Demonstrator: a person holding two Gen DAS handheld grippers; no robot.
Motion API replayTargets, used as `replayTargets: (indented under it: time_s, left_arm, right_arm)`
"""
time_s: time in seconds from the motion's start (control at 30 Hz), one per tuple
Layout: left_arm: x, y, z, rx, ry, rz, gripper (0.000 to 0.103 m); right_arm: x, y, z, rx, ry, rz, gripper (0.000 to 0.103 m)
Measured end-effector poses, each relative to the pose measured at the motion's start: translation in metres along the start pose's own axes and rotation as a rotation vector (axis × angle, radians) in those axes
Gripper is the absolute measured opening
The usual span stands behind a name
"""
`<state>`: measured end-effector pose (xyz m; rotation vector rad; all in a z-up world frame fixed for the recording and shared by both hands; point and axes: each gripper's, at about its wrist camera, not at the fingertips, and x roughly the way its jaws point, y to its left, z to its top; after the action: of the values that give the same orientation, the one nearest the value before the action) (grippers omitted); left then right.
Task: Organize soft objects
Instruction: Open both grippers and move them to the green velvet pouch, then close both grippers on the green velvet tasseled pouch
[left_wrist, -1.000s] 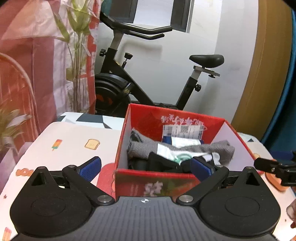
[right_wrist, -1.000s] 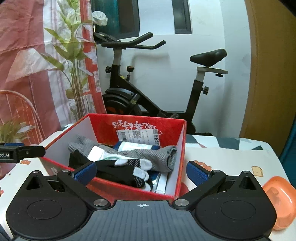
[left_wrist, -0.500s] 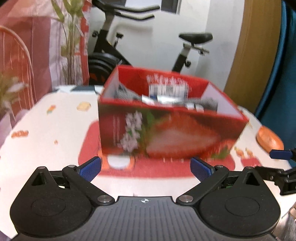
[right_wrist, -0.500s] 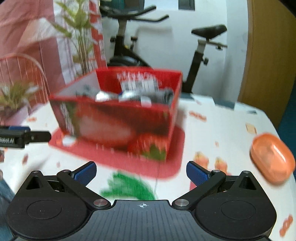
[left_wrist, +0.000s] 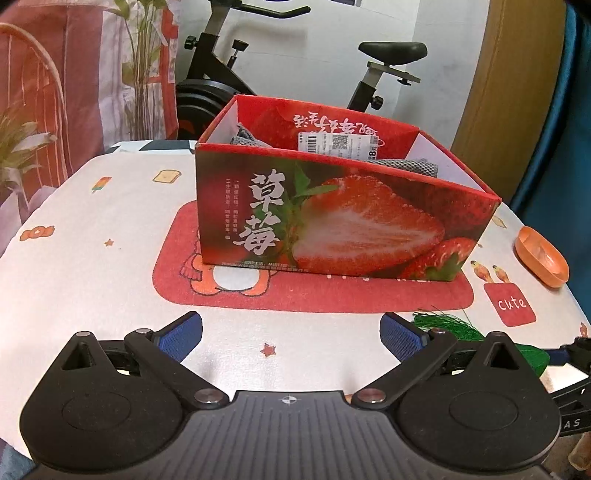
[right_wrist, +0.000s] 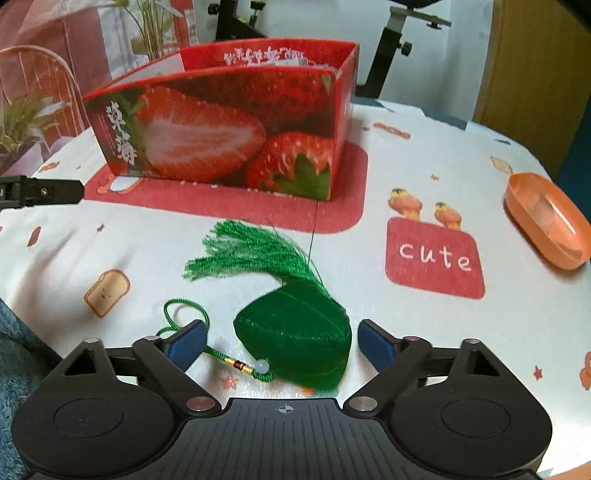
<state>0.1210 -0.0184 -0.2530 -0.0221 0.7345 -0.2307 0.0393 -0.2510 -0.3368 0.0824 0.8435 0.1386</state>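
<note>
- The right tool (right_wrist: 280, 341) is closing around the green sachet (right_wrist: 295, 343), which lies on the table (right_wrist: 424, 325) in front of the strawberry box (right_wrist: 221, 133); the pads do not press it yet.
- It is better to clamp the padded body, not the tassel (right_wrist: 251, 251).
- The left tool (left_wrist: 290, 334) stands apart and empty.

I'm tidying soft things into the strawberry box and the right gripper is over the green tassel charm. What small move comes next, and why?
Probably finish closing on the green charm. It lies on the tablecloth between the right gripper pads, which are closing but not yet pressing it. Then lift it toward the strawberry box.
</note>
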Motion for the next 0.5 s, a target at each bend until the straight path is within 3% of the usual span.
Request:
replayTargets:
  time_s: [0.17,0.5]
  left_arm:
    - [0.005,0.006,-0.002,-0.032,0.017,0.006,0.103]
    - [0.014,0.018,-0.007,-0.083,0.035,-0.001,0.103]
  right_arm:
    - [0.007,-0.002,0.001,-0.004,0.021,0.003,0.062]
    - [0.031,0.033,0.023,-0.128,0.021,0.123,0.059]
